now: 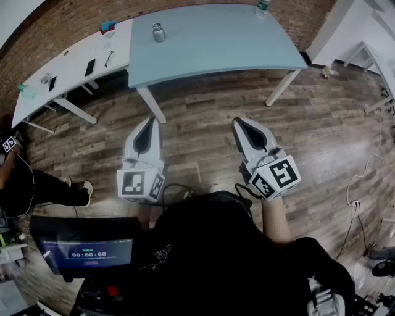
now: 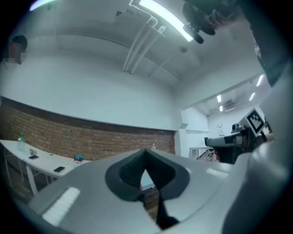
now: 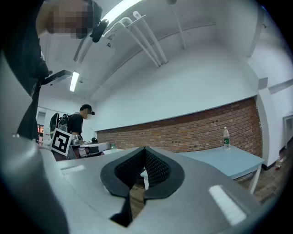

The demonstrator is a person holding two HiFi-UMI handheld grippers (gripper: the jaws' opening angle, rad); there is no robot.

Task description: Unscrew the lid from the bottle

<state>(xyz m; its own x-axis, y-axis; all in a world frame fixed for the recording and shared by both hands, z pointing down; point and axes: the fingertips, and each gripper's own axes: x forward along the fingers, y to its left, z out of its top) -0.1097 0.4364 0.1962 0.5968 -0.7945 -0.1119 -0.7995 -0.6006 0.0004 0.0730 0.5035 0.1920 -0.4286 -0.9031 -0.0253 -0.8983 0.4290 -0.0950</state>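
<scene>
**Inspector:** State of the 2 claws?

**Operator:** I found the left gripper point(image 1: 150, 121) clenched, its jaws meeting tip to tip with nothing between them. The right gripper point(image 1: 238, 122) was the same: clenched and empty. Both hung over the wood floor point(image 1: 203, 123), side by side but apart, and pointed toward the blue-grey table point(image 1: 247, 46).

**Inspector:** Location of the bottle?

**Operator:** I logged 1 small metal bottle point(image 1: 158, 32) standing upright on that table, near its left edge and well apart from both grippers. Its lid was too small for me to judge. A 2nd bottle, a plastic bottle point(image 1: 262, 7), stood at the table's far edge.

**Inspector:** Anything else?

**Operator:** A white table point(image 1: 71, 62) adjoined the blue-grey one on the left and carried several small items. A screen point(image 1: 86, 252) sat at the lower left, near me. A seated person point(image 1: 37, 185) was at the left edge of the head view.
</scene>
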